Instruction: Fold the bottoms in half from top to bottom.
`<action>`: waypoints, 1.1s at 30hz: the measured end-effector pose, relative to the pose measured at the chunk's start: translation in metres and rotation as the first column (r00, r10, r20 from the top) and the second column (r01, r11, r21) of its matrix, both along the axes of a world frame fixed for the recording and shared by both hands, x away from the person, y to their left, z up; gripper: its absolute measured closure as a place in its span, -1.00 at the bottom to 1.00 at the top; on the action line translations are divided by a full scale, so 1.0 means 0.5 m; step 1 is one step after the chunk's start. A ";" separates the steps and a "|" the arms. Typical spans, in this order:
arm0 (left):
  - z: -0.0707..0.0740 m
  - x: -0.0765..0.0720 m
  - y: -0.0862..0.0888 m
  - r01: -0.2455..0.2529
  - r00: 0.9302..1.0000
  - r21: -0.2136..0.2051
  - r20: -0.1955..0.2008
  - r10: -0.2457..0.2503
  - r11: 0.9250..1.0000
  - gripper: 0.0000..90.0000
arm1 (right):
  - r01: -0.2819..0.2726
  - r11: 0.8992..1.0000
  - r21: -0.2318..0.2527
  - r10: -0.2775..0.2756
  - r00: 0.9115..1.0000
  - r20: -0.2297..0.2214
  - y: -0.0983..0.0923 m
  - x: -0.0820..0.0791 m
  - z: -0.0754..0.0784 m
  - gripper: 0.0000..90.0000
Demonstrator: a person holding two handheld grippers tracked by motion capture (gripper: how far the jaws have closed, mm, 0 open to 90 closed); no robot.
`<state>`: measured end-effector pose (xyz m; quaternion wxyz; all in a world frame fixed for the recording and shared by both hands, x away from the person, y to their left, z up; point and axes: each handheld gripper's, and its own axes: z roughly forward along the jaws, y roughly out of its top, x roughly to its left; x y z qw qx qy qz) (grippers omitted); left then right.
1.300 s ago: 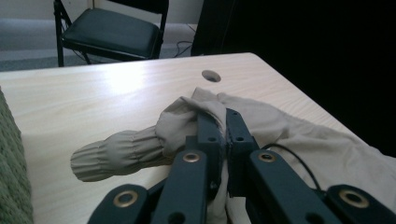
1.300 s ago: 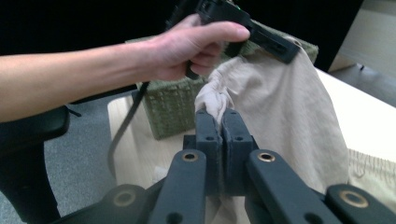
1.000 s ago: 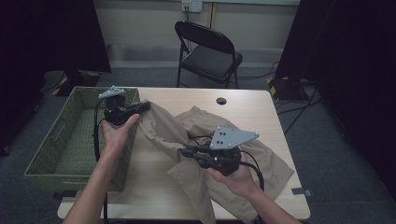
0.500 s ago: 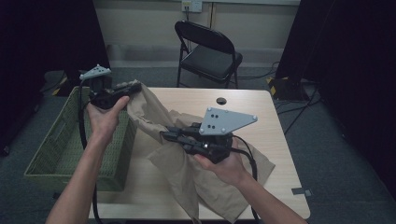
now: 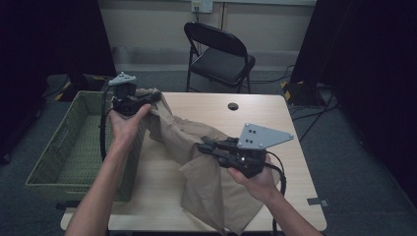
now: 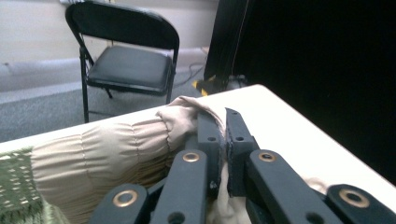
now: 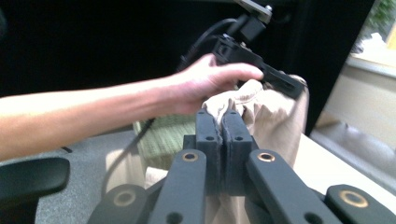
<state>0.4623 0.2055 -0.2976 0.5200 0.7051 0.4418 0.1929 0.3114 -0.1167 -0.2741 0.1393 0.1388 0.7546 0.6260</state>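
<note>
A tan cloth garment with a gathered waistband lies partly on the wooden table, and its upper edge is lifted between both grippers. My left gripper is raised over the table's left edge, shut on a bunched corner of the cloth; in the left gripper view the fabric is pinched at its fingertips. My right gripper points left at mid-table, shut on a fold of the cloth at its fingertips. The left gripper and the hand holding it show beyond.
A green woven basket stands against the table's left side, below my left arm. A black folding chair stands behind the table. A small black round mark sits near the table's far edge. Cables lie on the floor at right.
Both grippers have risen with the cloth still clamped. Its upper edge has come up off the table and now hangs stretched between them.
</note>
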 end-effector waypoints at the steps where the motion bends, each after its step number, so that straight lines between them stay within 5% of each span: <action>1: -0.007 0.005 -0.008 0.000 1.000 0.005 -0.008 0.000 1.000 0.95 | 0.014 1.000 -0.007 -0.014 1.000 -0.006 -0.011 0.001 -0.009 0.95; 8: -0.058 0.040 -0.068 0.032 0.998 0.068 -0.060 -0.028 0.997 0.94 | 0.095 0.994 -0.045 -0.098 0.993 -0.067 -0.076 0.011 -0.069 0.94; 16: -0.133 0.081 -0.091 0.022 0.992 0.065 -0.127 -0.014 0.998 0.91 | 0.199 0.971 -0.132 -0.216 0.967 -0.131 -0.122 0.050 -0.145 0.94; 20: -0.150 0.096 -0.092 0.011 0.991 0.065 -0.135 -0.002 0.998 0.66 | 0.255 0.955 -0.153 -0.281 0.942 -0.183 -0.148 0.087 -0.187 0.94; 28: -0.130 0.090 -0.085 0.004 0.998 0.018 -0.062 -0.003 1.000 -0.03 | 0.338 0.917 -0.212 -0.389 0.877 -0.283 -0.204 0.159 -0.271 0.94; 33: -0.115 0.079 -0.081 0.014 0.999 -0.004 -0.049 -0.015 1.000 -0.08 | 0.359 0.900 -0.248 -0.423 0.857 -0.293 -0.212 0.179 -0.291 0.94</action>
